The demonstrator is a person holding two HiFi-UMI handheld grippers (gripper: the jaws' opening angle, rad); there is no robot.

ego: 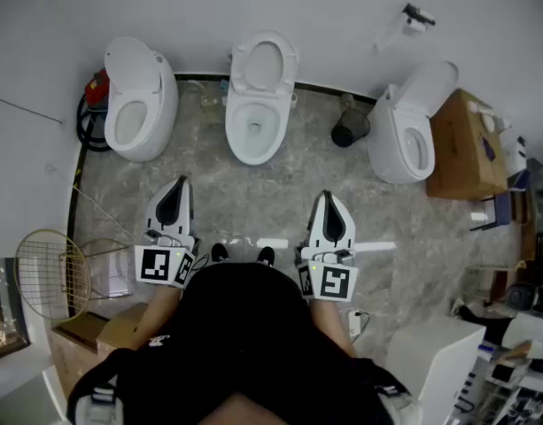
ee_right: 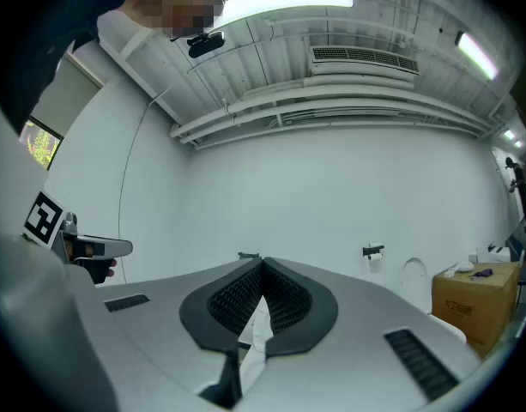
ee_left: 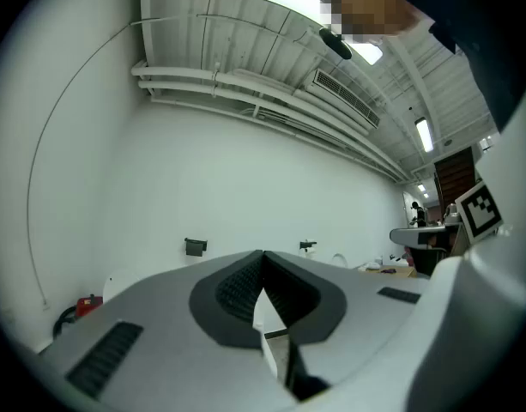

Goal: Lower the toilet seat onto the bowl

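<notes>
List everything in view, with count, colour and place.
left toilet, middle toilet, right toilet: three, white, in a row at the far wall
cardboard box: one, brown, right of the right toilet
second cardboard box: one, brown, floor at the near left
dark round object: one, black, floor between the middle and right toilets
red object: one, left of the left toilet
wire basket: one, gold, floor at left
paper holder: one, wall above the right toilet
left gripper: one, white and black, jaws shut, empty
right gripper: one, white and black, jaws shut, empty
</notes>
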